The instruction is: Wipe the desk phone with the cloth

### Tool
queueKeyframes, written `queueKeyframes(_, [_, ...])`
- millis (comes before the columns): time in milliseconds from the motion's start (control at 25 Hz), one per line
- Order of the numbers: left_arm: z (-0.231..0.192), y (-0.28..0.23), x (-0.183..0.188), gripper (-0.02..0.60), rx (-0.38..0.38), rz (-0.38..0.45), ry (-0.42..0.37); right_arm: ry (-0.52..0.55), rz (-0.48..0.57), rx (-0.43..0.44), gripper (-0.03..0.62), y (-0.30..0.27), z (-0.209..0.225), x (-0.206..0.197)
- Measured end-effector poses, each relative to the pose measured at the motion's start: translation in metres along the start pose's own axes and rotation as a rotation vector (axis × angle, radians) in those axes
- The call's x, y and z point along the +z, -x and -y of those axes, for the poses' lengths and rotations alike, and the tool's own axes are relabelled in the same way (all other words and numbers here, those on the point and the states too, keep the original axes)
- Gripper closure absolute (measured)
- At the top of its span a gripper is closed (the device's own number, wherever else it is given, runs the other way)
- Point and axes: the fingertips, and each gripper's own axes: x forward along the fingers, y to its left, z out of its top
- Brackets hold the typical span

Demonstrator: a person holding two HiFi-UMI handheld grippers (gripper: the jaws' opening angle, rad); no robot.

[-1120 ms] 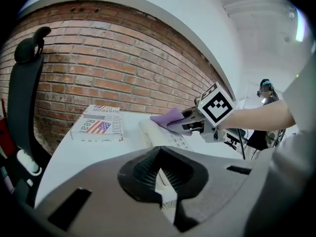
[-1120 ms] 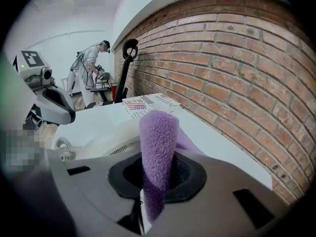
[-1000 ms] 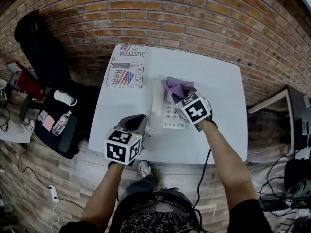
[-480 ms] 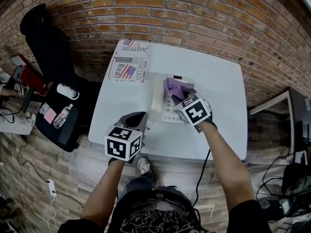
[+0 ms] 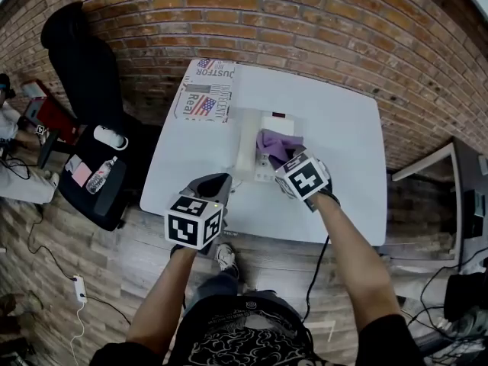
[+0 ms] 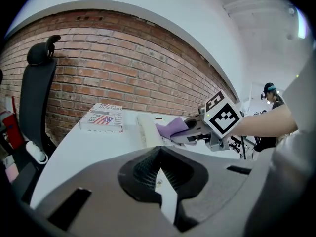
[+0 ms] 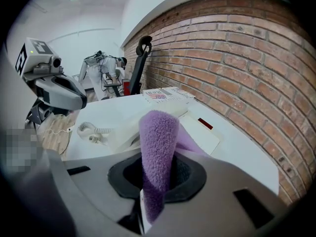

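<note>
The white plastic desk phone (image 5: 247,145) sits in the middle of the white bench (image 5: 343,151), a bit closer to the far edge. The right gripper (image 5: 285,158) is clamped tight on the fluffy purple cloth (image 5: 274,142), which lies on the phone. The left gripper (image 5: 219,184) hangs by the near edge, jaws pressed together with nothing in them. A flat box with flag pictures (image 5: 204,90) lies at the far left corner.
</note>
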Motion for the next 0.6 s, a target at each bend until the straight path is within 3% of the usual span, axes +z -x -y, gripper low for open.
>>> queueKeyframes(600, [0.021,0.030,-0.020,0.575,0.040,0.019,0.016,0.033,-0.028,0.070,0.547,0.014,-0.047,-0.030])
